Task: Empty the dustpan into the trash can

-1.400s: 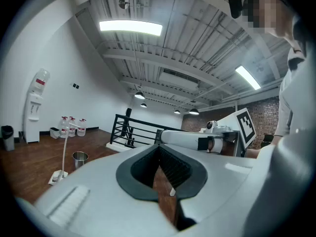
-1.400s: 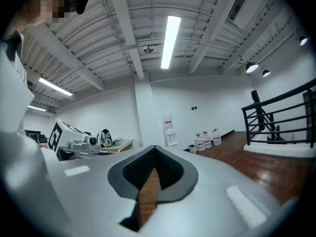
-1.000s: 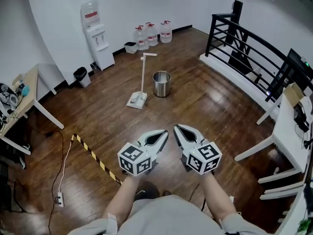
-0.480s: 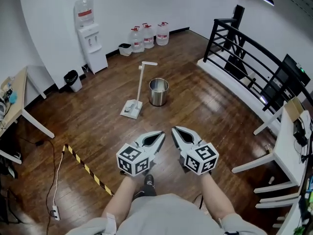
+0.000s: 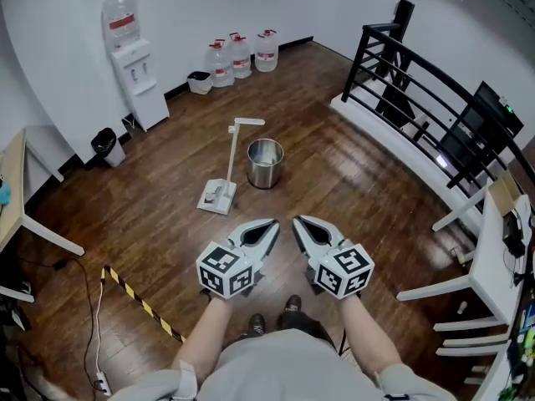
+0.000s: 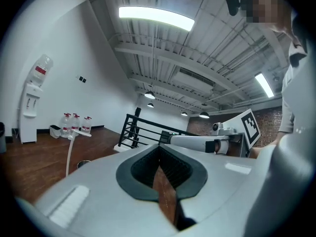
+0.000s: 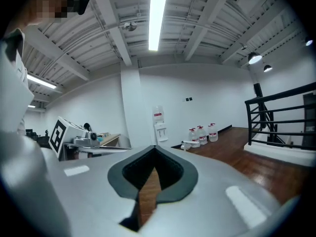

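Head view: dustpan (image 5: 216, 197) and trash can (image 5: 265, 163) too small, I can't tell their contents. Table (image 5: 12, 170) at left cut off by the edge. Left gripper view: left claw (image 6: 159, 147) hides dustpan's pan and most of the can.

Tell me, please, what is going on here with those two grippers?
A person holds a gripper in each hand, the left gripper and the right gripper side by side in front of the body, both shut and empty. The long-handled dustpan stands on the wooden floor beside the steel trash can, well ahead of the grippers. Neither is being touched.
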`<state>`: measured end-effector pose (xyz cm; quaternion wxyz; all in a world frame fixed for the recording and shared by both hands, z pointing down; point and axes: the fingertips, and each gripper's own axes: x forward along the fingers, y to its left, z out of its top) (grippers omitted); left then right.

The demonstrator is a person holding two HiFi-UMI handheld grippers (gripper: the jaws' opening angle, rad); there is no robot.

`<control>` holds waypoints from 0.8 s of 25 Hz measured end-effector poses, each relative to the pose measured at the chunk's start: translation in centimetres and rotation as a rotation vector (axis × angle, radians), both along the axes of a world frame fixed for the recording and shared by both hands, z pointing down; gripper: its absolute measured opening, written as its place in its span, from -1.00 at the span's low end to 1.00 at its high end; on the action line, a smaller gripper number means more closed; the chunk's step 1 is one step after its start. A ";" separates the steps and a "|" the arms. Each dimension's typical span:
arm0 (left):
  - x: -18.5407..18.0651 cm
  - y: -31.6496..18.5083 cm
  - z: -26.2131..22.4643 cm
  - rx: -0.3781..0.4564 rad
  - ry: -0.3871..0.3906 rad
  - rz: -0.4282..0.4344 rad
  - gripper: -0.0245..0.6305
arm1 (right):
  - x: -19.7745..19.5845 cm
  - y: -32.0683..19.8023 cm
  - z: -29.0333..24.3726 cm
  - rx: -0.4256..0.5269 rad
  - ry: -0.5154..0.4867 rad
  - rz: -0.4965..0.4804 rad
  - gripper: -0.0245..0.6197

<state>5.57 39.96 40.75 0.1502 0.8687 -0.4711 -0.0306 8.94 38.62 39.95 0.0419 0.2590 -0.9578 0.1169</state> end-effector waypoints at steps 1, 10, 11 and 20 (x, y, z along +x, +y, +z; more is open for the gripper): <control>-0.4 -1.4 0.3 -0.007 -0.002 -0.002 -0.93 | -0.4 -1.5 0.2 -0.001 -0.001 -0.004 -0.92; -3.0 -16.6 1.2 -0.021 -0.052 -0.086 -0.93 | -3.7 -17.4 -0.8 0.040 -0.018 -0.107 -0.92; -3.2 -18.1 1.2 -0.024 -0.057 -0.106 -0.93 | -4.0 -18.7 -0.8 0.043 -0.013 -0.128 -0.92; -11.1 -27.0 1.9 -0.058 -0.098 -0.251 -0.93 | -11.7 -29.0 0.2 0.021 -0.002 -0.231 -0.92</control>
